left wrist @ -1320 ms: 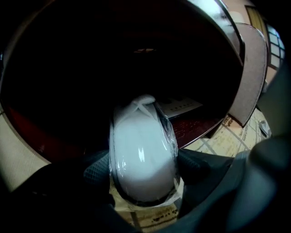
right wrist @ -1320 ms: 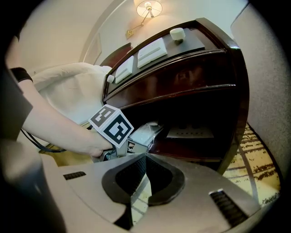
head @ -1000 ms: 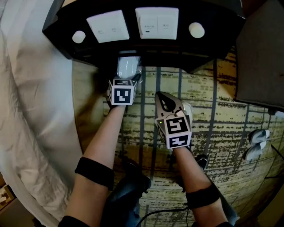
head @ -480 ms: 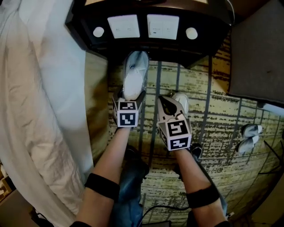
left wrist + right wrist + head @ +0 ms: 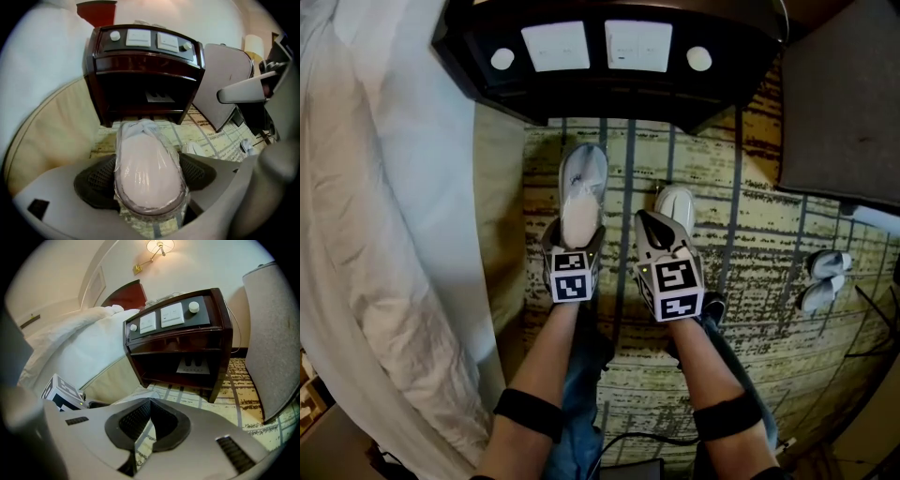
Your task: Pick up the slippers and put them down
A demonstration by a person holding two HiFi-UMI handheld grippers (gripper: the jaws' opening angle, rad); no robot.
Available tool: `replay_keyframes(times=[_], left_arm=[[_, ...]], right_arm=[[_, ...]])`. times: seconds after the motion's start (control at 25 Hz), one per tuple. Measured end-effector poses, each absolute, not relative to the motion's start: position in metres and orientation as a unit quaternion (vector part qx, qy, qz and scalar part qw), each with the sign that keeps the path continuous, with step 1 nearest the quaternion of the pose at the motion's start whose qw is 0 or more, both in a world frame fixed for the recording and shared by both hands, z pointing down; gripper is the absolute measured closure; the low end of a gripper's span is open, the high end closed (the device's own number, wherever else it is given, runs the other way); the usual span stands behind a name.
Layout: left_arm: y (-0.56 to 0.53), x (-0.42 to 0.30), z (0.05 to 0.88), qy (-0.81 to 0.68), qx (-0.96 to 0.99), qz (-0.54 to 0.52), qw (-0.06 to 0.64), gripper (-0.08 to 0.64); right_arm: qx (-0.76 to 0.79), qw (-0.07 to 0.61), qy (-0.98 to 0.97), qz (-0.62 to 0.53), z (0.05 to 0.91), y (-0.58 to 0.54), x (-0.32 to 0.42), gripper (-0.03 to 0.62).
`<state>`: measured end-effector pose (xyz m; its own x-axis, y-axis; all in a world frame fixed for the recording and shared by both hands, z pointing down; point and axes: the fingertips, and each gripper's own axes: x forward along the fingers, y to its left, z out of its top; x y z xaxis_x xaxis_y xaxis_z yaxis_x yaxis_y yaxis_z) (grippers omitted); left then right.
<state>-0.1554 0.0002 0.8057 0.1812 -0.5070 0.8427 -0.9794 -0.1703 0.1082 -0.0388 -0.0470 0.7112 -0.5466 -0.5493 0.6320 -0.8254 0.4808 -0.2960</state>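
Note:
A white slipper pack in clear plastic [image 5: 582, 187] is held just above the patterned carpet, in front of the nightstand. My left gripper [image 5: 573, 242] is shut on its near end. In the left gripper view the pack [image 5: 147, 173] fills the gap, with the dark pads [image 5: 96, 180] pressing on both sides. My right gripper [image 5: 656, 227] is beside it on the right, shut and empty; its pads [image 5: 140, 420] meet in the right gripper view. A loose white slipper [image 5: 677, 202] lies on the carpet just beyond the right gripper's tip.
A dark wooden nightstand [image 5: 609, 89] with switch panels stands at the top. The white bed [image 5: 384, 206] runs down the left. A grey chair [image 5: 844, 103] is at upper right. A pair of pale shoes [image 5: 820, 279] lies on the carpet at right.
My left gripper has drawn back from under the nightstand toward the person, bringing the wrapped slippers out over the carpet. The right gripper shifted a little and stays shut.

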Motion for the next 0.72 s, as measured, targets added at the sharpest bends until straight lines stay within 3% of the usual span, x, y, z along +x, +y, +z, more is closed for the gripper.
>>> replay_keyframes(times=[0.56,0.64,0.72], left_arm=[[0.045,-0.157,0.897,-0.521,0.687,0.337,0.379,0.136],[0.054,-0.157,0.904,-0.512,0.684,0.351,0.384,0.12],[0.062,-0.157,0.907,-0.502,0.682,0.363,0.389,0.056]], right_arm=[[0.407,0.255,-0.819,0.314,0.776,-0.005,-0.042,0.588],[0.409,0.256,-0.816,0.319,0.778,-0.001,-0.041,0.588],[0.409,0.259,-0.814,0.32,0.778,0.002,-0.041,0.588]])
